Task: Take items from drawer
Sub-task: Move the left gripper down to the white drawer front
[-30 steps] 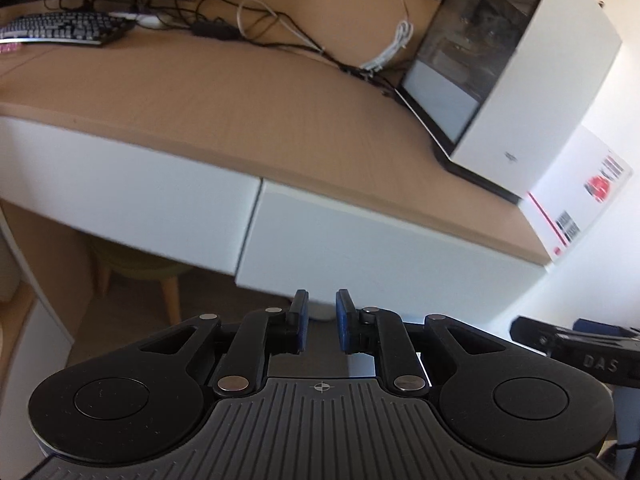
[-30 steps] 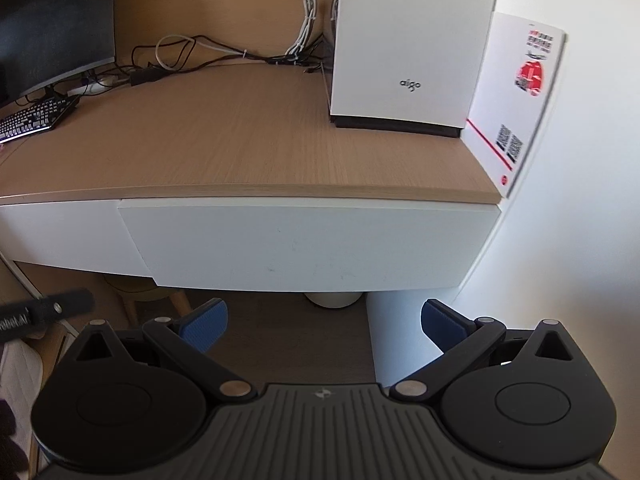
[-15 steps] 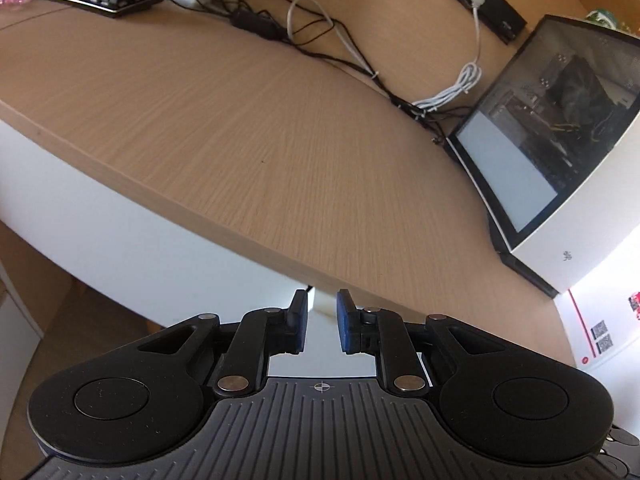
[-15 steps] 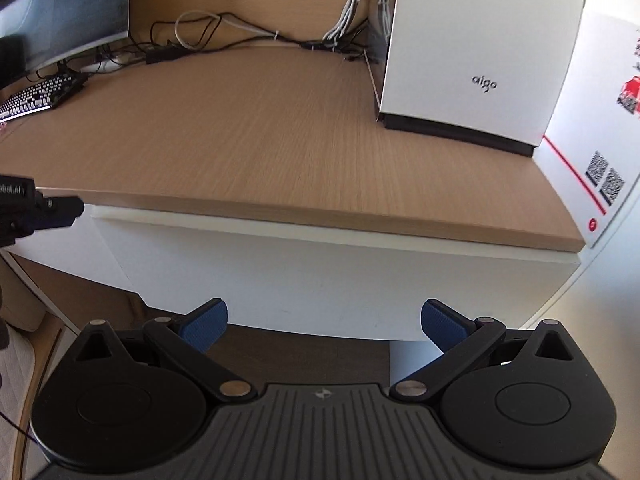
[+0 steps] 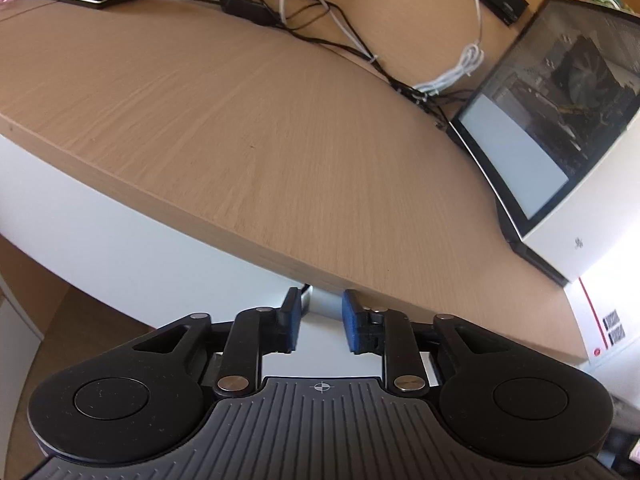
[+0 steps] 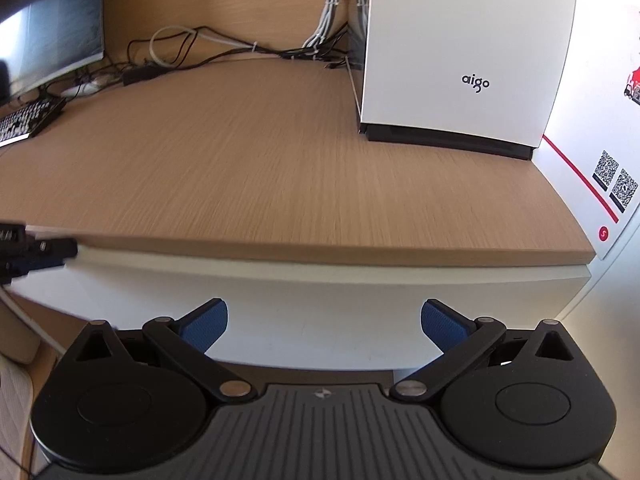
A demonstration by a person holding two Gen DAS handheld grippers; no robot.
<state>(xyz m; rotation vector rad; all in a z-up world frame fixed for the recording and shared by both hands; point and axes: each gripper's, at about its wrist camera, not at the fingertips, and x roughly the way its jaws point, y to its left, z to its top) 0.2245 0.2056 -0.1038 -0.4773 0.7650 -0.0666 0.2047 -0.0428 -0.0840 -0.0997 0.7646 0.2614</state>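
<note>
Smooth white drawer (image 6: pixel 320 300) front under the wood-grain desktop (image 6: pixel 280 168) front edge | left gripper (image 5: pixel 320 316) level at the drawer top, blue pads narrowly apart, nothing between | right gripper (image 6: pixel 324 320) spread wide before the drawer | only the right view shows the monitor (image 6: pixel 48 40); boxy white computer case (image 6: pixel 468 48) at the desktop's right edge.

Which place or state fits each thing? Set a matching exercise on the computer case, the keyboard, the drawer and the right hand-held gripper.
Things:
1. computer case
2. keyboard
3. drawer
4. right hand-held gripper

Places or states:
A. under the desk's front edge
B. fingers wide apart
C. far left of the desk
D. standing at the desk's right end

Pairs: 1-D, 2-C, 3-A, 4-B
</note>
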